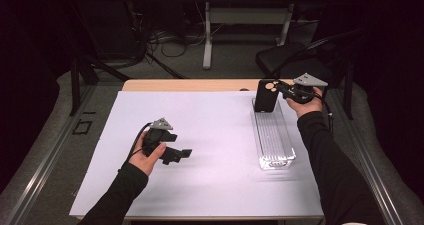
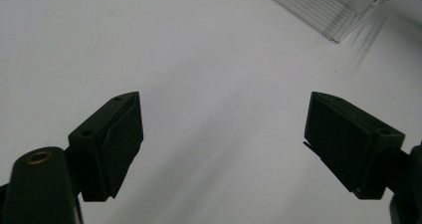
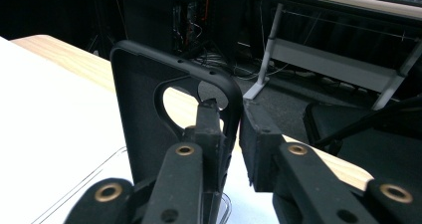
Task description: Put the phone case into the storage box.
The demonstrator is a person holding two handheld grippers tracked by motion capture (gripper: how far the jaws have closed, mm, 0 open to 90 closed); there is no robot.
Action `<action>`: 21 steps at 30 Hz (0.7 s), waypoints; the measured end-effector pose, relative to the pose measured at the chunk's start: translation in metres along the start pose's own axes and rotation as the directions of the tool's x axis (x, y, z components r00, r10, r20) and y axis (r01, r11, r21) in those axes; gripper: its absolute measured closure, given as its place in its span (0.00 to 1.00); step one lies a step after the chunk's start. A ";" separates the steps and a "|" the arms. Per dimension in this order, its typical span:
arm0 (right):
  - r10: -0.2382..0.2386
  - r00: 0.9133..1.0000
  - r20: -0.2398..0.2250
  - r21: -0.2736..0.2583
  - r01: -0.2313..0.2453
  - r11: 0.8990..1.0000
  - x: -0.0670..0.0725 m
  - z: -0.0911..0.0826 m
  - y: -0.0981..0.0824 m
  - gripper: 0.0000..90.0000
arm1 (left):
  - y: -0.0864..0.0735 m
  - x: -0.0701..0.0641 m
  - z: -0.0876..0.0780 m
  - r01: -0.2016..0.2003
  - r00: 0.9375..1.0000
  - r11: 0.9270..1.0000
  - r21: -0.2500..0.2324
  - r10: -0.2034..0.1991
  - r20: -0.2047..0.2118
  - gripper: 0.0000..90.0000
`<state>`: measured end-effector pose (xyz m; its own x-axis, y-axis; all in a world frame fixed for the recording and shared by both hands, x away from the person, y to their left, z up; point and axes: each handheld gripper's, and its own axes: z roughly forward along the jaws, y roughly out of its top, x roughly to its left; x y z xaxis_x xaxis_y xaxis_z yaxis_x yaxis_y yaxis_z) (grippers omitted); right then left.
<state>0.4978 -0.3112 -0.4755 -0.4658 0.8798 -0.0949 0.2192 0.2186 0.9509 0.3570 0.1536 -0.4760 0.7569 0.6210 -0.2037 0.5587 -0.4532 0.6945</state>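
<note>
I count one black phone case [image 1: 265, 96], standing upright at the far end of the one clear plastic tray [image 1: 274, 135] on the right of the white table [image 1: 210, 135]. My right gripper [image 3: 233, 122] has the case's edge between its jaws; one jaw sits inside the case by the camera cutout, the other just outside, and I can't tell whether the pads press on it. My left gripper [image 2: 224, 134] hovers over bare table, jaws spread wide with nothing between them.
</note>
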 end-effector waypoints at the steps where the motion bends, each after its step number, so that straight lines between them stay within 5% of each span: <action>1: 0.008 1.000 0.000 -0.002 -0.008 1.000 0.000 0.000 0.000 0.86 | 0.000 0.000 0.000 0.000 1.000 1.000 -0.001 0.000 0.000 0.18; 15: 0.030 1.000 -0.007 0.036 -0.030 0.999 0.001 -0.004 0.001 0.68 | 0.000 0.000 0.000 0.004 1.000 1.000 -0.003 -0.004 0.000 0.18; 21: -0.007 1.000 -0.001 0.074 0.007 0.997 0.004 -0.010 0.001 0.60 | 0.000 0.000 0.000 0.004 1.000 1.000 -0.008 -0.004 0.001 0.18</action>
<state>0.4881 -0.3118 -0.4716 -0.4679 0.8779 -0.1015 0.2784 0.2554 0.9259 0.3573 0.1539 -0.4761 0.7552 0.6219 -0.2071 0.5589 -0.4457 0.6993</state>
